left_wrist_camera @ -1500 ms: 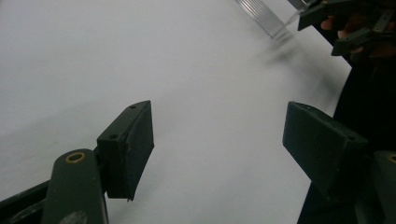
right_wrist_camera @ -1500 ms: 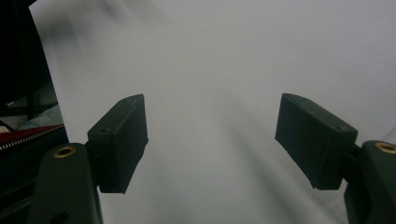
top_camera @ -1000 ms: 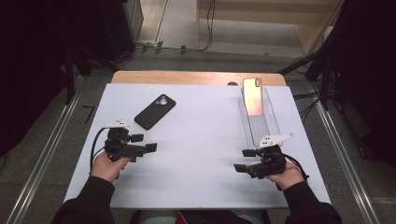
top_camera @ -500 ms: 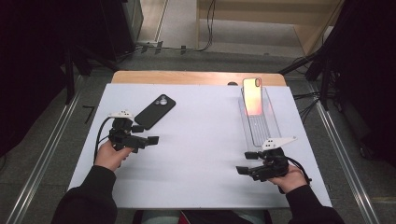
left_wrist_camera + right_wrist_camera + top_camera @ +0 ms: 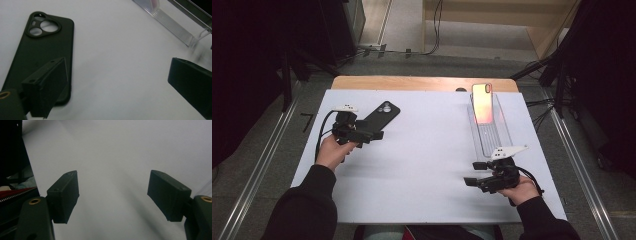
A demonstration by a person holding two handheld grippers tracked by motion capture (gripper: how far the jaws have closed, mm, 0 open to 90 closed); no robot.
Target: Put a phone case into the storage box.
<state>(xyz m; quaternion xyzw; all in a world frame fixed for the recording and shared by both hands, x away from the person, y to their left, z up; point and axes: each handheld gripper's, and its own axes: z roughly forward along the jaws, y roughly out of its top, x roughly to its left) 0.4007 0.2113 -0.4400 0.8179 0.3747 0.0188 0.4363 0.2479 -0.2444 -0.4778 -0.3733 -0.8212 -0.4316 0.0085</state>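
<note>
The left gripper (image 5: 374,135) is hovering at the near end of the black phone (image 5: 381,114), which is lying flat on the white table (image 5: 427,165) with its camera end pointing away from the person. In the left gripper view its jaws are standing wide apart and gripping nothing; one jaw is hanging over the phone's (image 5: 37,57) lower edge, the other is over bare table (image 5: 120,62), well to the side. Whether that jaw is touching the phone I cannot tell.

Further right, a clear stand (image 5: 492,132) is sitting near the table's far right corner, and a pink phone (image 5: 482,102) is leaning upright in it.

The right gripper (image 5: 471,175) is resting in the hand just in front of the stand's near end. Its jaws are gaping apart over bare table (image 5: 112,157) and holding nothing.
</note>
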